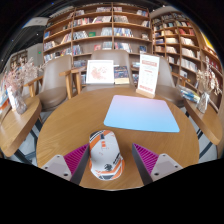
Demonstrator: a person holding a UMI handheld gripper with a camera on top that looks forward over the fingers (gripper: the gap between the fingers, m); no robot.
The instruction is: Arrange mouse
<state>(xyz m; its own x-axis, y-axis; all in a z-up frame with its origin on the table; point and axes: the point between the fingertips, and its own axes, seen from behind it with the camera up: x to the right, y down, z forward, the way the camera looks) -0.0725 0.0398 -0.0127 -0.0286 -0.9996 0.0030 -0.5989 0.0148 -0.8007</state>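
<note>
The gripper (106, 160) has its two fingers spread apart, the magenta pads (72, 157) facing inward on either side, and the mouse (105, 156) sits between them. The mouse is white and grey with orange trim, its length running along the fingers. A narrow strip of wood shows between the mouse and each pad, so the fingers flank it rather than pinch it, and it appears to rest on the wooden counter (60, 125) itself. Just beyond the mouse, slightly off to the side of the right finger, lies a light blue mouse pad (142, 113), flat on the counter and apart from the mouse. Farther beyond the mouse, at the far rim of the counter, stand a white display card (100, 71) with a reddish picture on it and a taller upright sign (148, 74) with orange lettering, with a darker book or card (122, 74) between them. Behind these, well away from the mouse, rows of wooden bookshelves (100, 30) filled with books line the room, and more shelving (185, 45) runs along the side past the mouse pad.
</note>
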